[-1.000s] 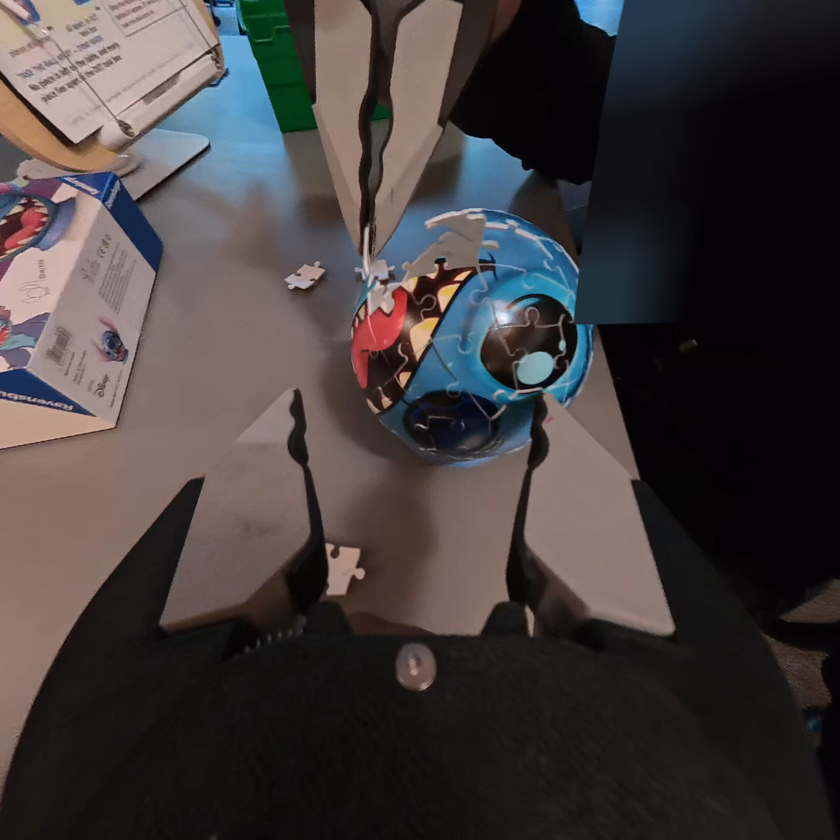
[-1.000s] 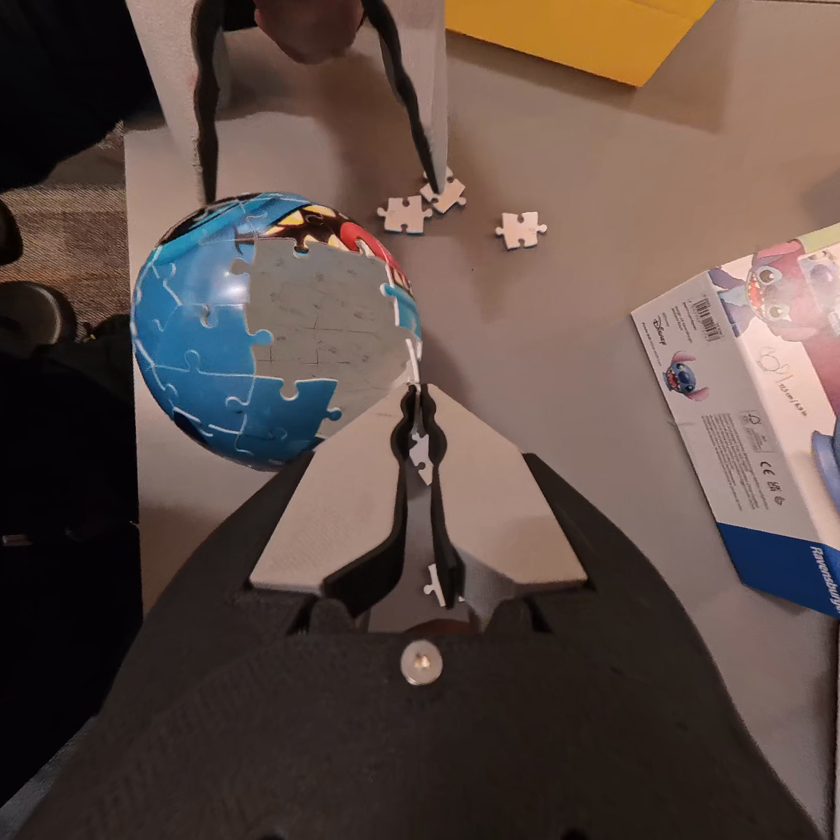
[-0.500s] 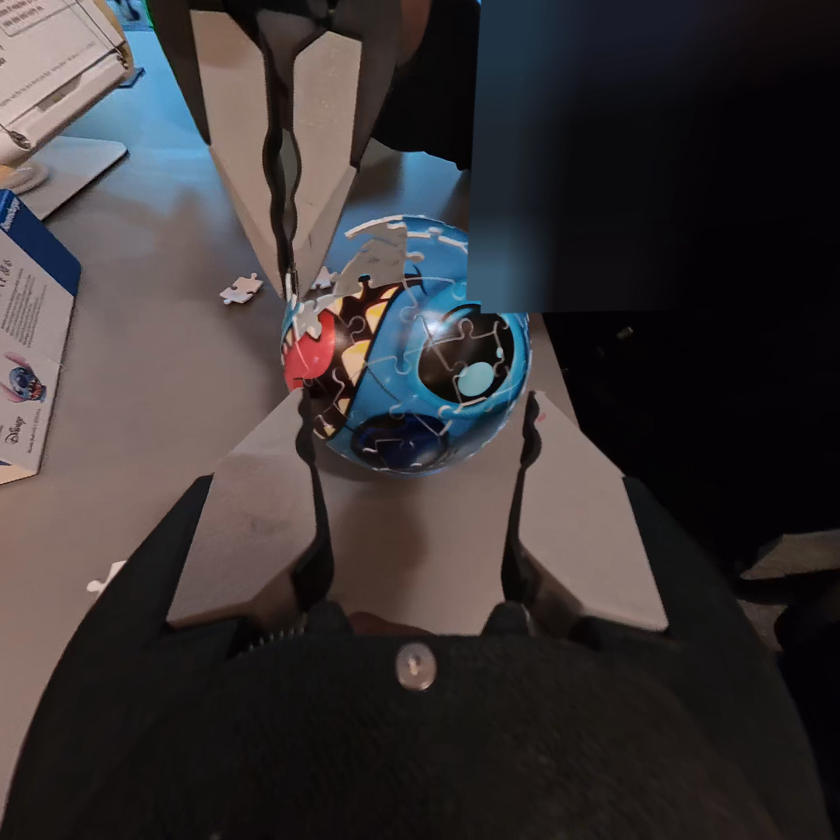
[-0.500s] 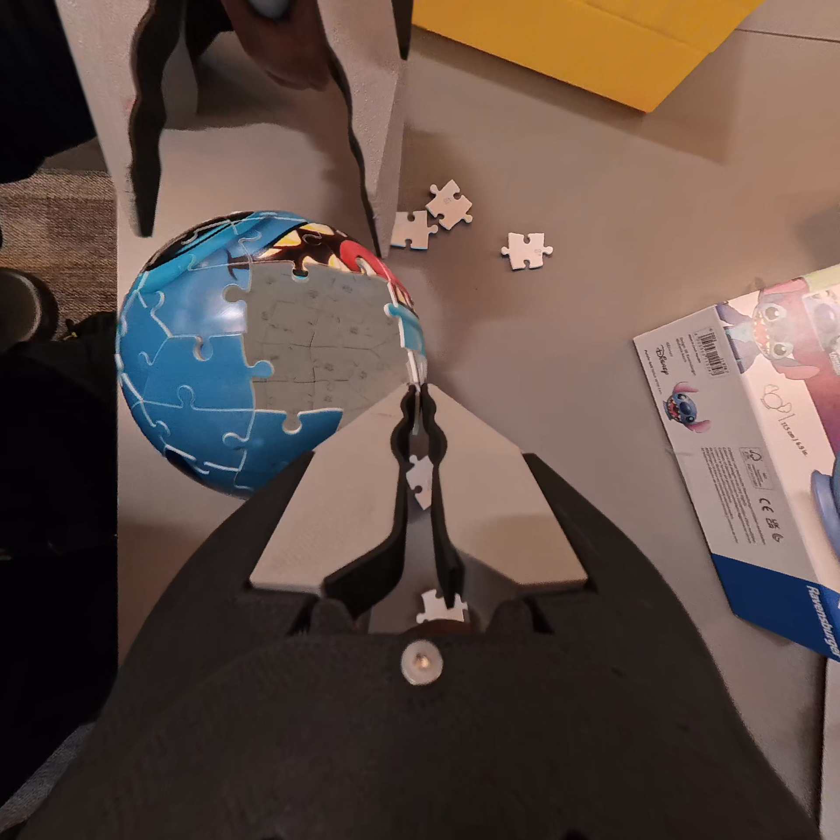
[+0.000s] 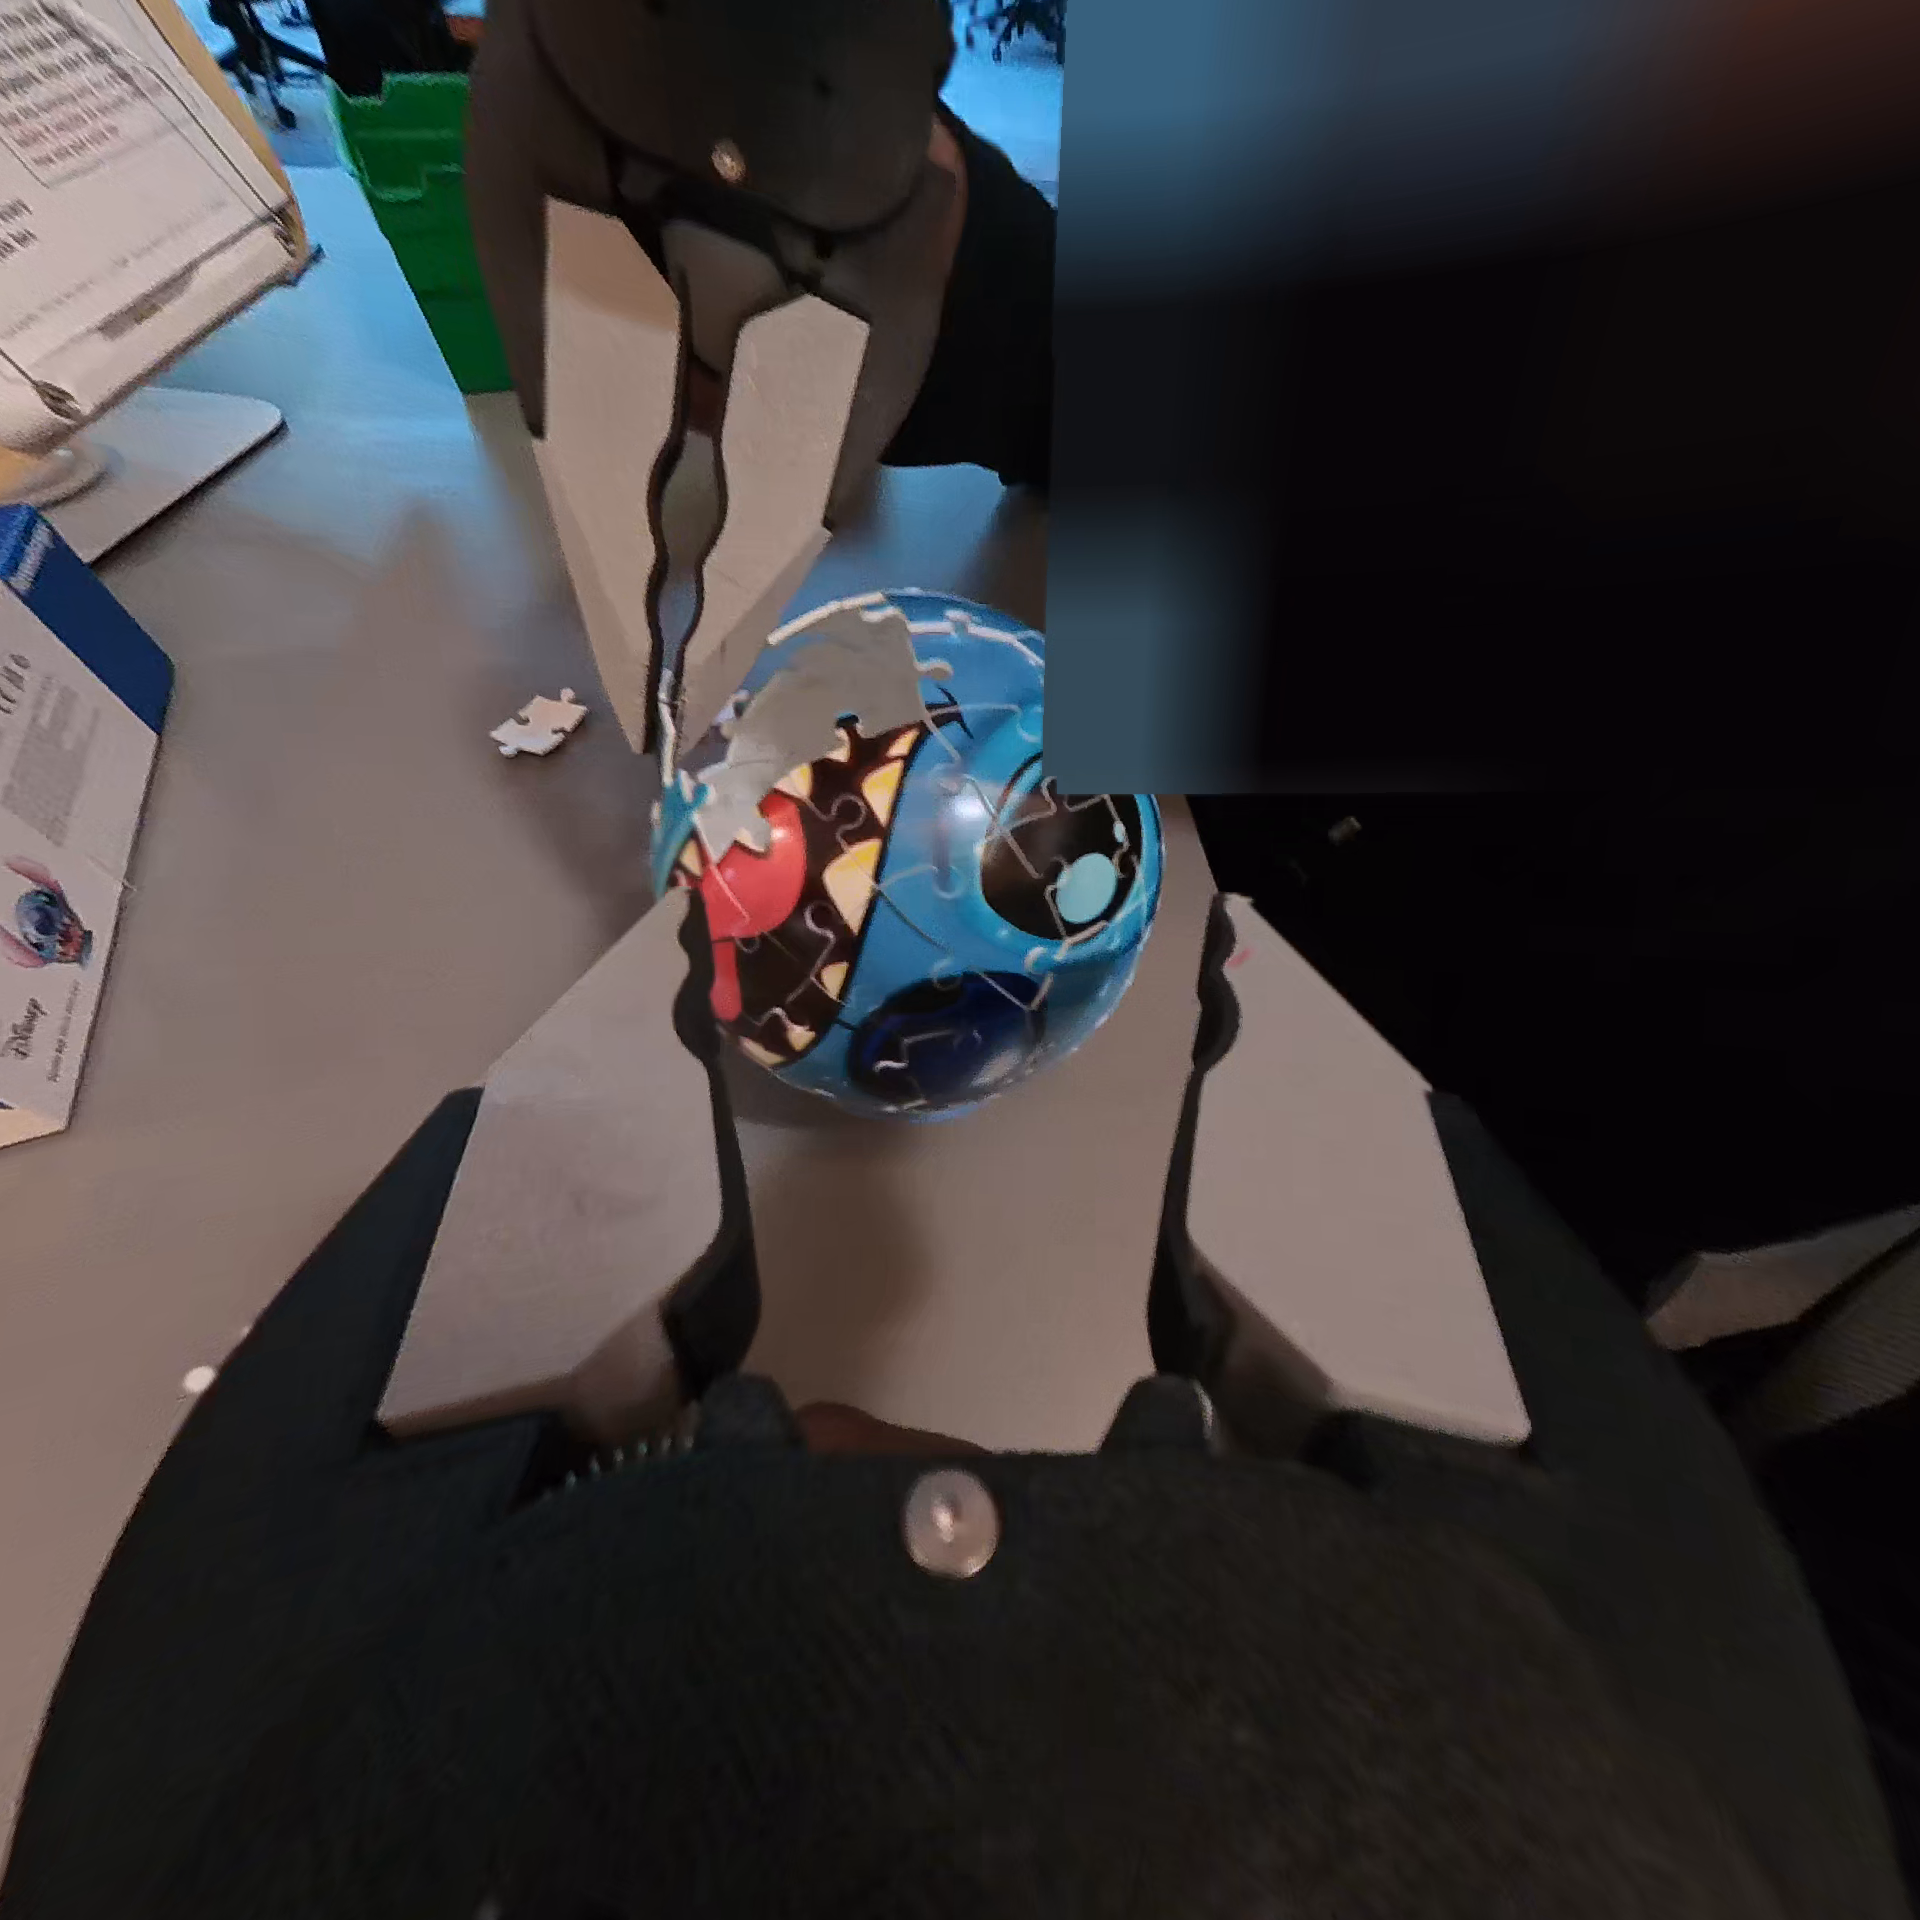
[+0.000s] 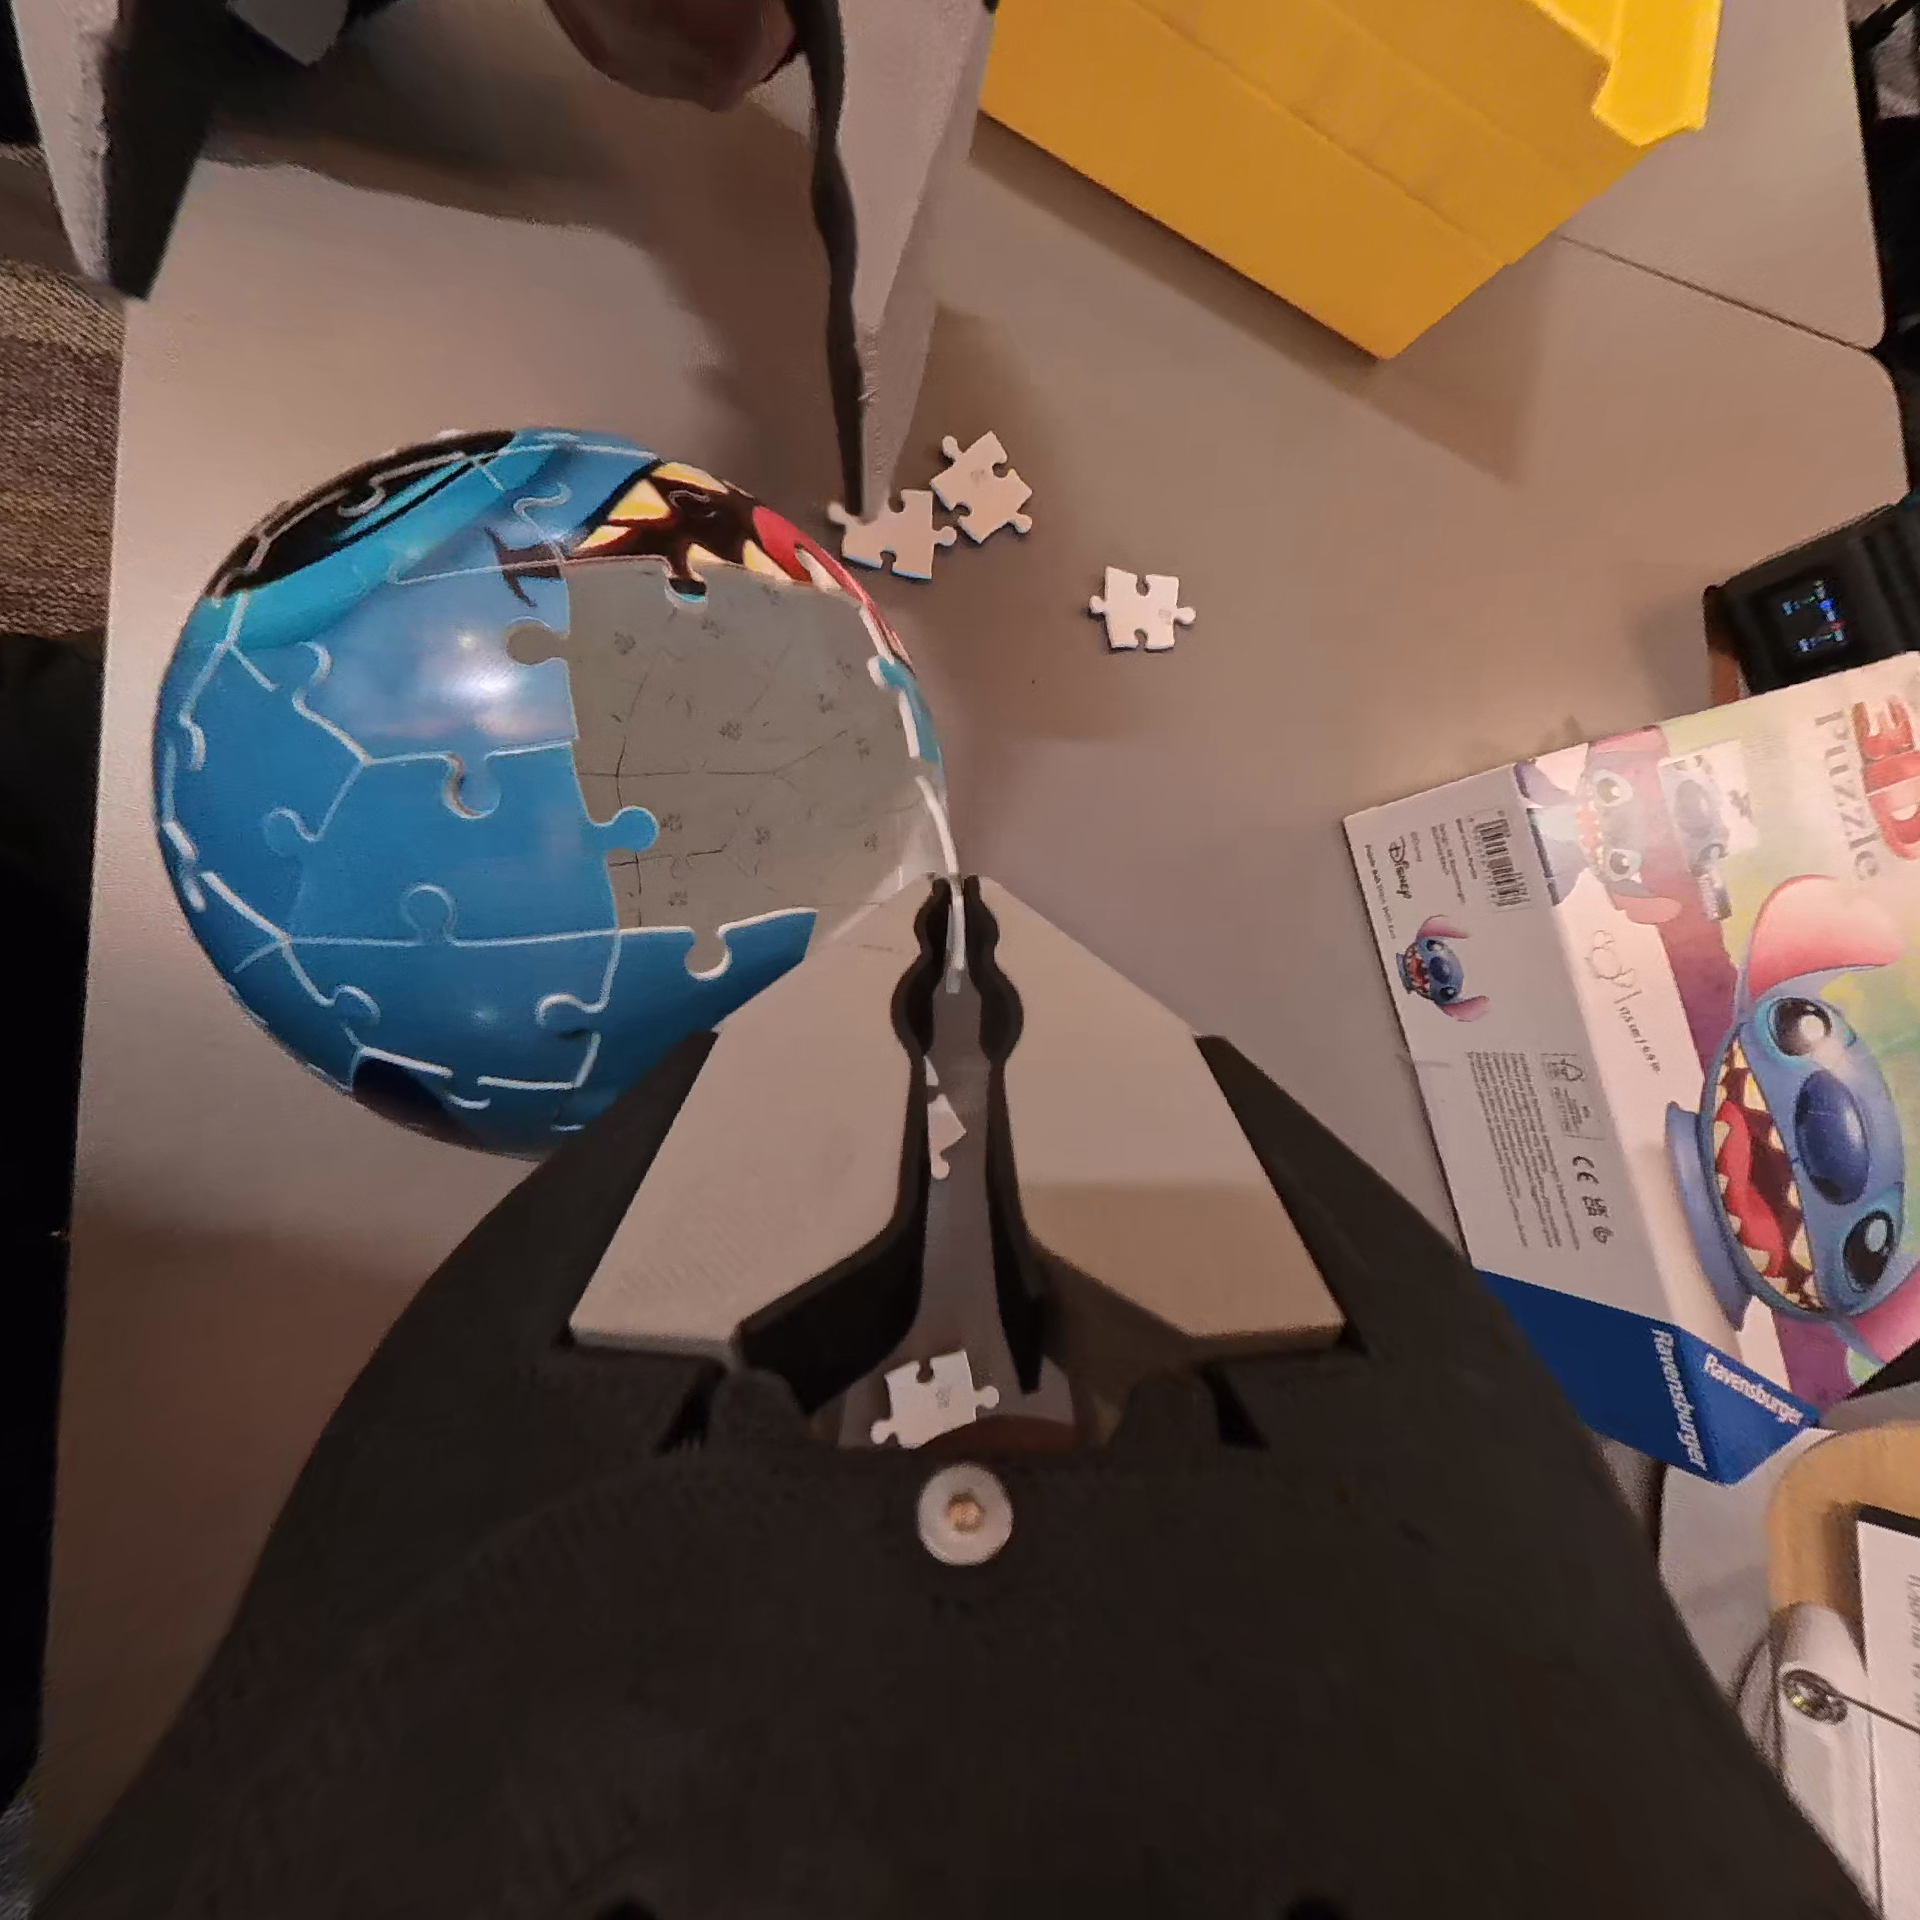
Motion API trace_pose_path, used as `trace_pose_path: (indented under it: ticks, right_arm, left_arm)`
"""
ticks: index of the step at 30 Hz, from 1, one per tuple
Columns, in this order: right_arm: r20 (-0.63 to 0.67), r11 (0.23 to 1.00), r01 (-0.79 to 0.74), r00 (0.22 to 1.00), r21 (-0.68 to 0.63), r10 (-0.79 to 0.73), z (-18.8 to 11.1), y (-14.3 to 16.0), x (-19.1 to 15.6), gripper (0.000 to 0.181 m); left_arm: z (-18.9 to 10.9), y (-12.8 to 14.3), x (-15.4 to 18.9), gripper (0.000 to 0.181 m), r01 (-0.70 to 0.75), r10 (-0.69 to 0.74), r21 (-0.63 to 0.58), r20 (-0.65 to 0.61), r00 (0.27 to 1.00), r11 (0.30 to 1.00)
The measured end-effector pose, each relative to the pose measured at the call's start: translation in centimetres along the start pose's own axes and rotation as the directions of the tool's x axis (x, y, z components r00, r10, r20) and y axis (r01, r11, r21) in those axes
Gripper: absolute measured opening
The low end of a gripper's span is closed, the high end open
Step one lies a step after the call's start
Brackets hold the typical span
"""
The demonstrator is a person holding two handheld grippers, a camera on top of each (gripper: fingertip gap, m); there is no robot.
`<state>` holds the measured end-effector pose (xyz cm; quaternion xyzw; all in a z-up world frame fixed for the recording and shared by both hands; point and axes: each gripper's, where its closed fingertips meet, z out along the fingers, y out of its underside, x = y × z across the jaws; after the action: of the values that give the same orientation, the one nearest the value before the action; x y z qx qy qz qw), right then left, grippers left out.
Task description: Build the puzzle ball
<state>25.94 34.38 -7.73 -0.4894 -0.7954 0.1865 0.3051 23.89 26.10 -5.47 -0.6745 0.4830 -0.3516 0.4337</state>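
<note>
Left hand-held gripper [image 5: 951,914]: jaws spread wide, holding nothing. Its two fingers stand to either side of the puzzle ball [image 5: 914,883]; the left finger [image 5: 696,997] overlaps the ball's edge in the left wrist view, but whether it touches cannot be told. The right finger stands just beside the ball.

Right hand-held gripper [image 6: 958,914]: jaws closed almost fully on a thin white puzzle piece [image 6: 953,935], seen edge-on. The piece's upper end meets the rim of the ball's open patch.

Puzzle ball: partly built sphere, mostly blue, with a printed open mouth, teeth, a red tongue and a dark eye. It rests on the grey table [image 6: 1195,468], near the edge. An unfilled area on top shows the grey inner faces of pieces.

Loose pieces: two white pieces [image 6: 935,514] lie touching one another beside the ball, a third [image 6: 1141,608] a little farther off. Another piece [image 6: 933,1397] shows through the gap at the base of the right gripper's fingers.

Containers: puzzle box [image 6: 1683,1029], closed, lying on the table well apart from the ball. Yellow bin [image 6: 1299,145] at the far side of the table, contents not visible. Green crate [image 5: 416,177] behind the table, contents not visible.
</note>
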Motion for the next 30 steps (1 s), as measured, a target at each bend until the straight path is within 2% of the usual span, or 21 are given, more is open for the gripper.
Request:
trace_pose_path:
  ticks: [4,10,12,17,21,23,27,30]
  right_arm:
    - [0.017,1.000,-0.008,1.000,0.018,0.008,0.0,-0.4,0.0,0.000]
    - [0.082,0.998,-0.038,0.996,0.059,0.033,0.3,-0.8,0.0,0.000]
    - [0.124,0.995,-0.058,0.991,0.079,0.048,0.3,-0.8,0.0,0.000]
    - [0.201,0.984,-0.125,0.975,0.131,0.097,-0.1,-1.2,0.4,0.000]
    - [0.207,0.980,-0.133,0.973,0.149,0.100,-0.6,-1.5,0.7,0.000]
    - [0.212,0.978,-0.131,0.973,0.161,0.095,-0.7,-1.8,0.6,0.000]
    - [0.208,0.976,-0.133,0.973,0.173,0.096,-1.0,-1.9,0.6,0.000]
    - [0.225,0.970,-0.152,0.968,0.190,0.108,-1.5,-2.1,0.7,0.000]
  left_arm:
    - [-0.7,-1.3,-1.0,0.093,0.031,-0.031,0.049,-0.016,0.999,0.998]
    - [-0.1,-0.6,-3.2,0.091,0.104,-0.103,0.018,-0.020,0.994,0.994]
    - [-0.1,-0.5,-4.5,0.083,0.115,-0.116,0.022,0.035,0.993,0.993]
    - [-0.5,-1.8,-6.8,0.043,0.166,-0.169,0.029,0.178,0.969,0.986]
    - [0.0,-3.8,-7.2,0.030,0.175,-0.177,0.031,0.256,0.950,0.984]
    - [0.8,-3.9,-7.3,0.030,0.161,-0.145,-0.030,0.290,0.946,0.987]
    - [2.9,-2.3,-6.9,0.030,0.123,-0.057,-0.209,0.299,0.952,0.970]
    - [3.6,-2.1,-7.1,0.000,0.079,0.002,-0.246,0.315,0.949,0.966]
